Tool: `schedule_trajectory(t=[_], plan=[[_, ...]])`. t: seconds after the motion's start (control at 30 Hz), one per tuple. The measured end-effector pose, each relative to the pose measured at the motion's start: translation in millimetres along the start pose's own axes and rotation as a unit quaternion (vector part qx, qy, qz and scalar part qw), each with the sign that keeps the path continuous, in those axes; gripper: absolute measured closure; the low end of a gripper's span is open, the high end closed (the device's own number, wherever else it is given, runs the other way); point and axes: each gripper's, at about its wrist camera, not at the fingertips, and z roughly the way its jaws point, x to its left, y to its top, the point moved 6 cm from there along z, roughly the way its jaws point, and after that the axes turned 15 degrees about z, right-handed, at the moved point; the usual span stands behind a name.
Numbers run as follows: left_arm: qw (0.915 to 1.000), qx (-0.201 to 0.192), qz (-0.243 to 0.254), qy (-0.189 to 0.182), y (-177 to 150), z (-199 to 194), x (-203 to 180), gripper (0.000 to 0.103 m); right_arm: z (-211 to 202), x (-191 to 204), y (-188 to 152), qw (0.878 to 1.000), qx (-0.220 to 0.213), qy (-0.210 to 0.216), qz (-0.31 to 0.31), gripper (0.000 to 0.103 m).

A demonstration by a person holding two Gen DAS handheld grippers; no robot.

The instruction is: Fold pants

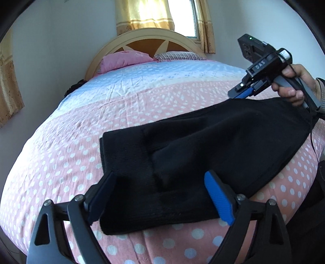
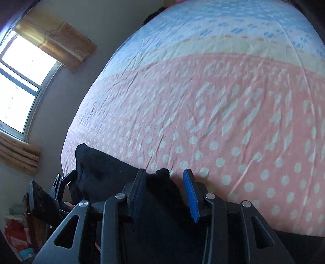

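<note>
Currently, your black pants (image 1: 203,146) lie folded on the bed (image 1: 142,97), on its pink dotted sheet near the front edge. Your left gripper (image 1: 160,195) has its jaws spread wide apart, straddling the near end of the pants without pinching them. Your right gripper (image 2: 165,195) sits at the far end; black fabric lies between its narrowed jaws, but I cannot tell whether they clamp it.

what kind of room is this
A bedroom, most likely in a home: a bed with a pink polka-dot sheet, a rounded wooden headboard with pillows against it, and a curtained window. Black pants lie on the bed.
</note>
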Motion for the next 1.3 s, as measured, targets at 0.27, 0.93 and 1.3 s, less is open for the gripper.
schedule_trajectory(t=[0.27, 0.93, 1.3], plan=[[1.0000, -0.007, -0.004, -0.005, -8, -5, 9, 0.002, -12, 18, 11, 0.999, -0.034, 0.033, 0.011, 0.095], [0.9944, -0.083, 0.064, -0.001, 90, -37, -41, 0.005, -206, -123, -80, 0.974, -0.216, -0.044, 0.050, 0.049], [0.9593, -0.101, 0.198, -0.175, 176, -7, -222, 0.029, -358, -282, -186, 0.908, -0.333, -0.097, 0.233, 0.049]])
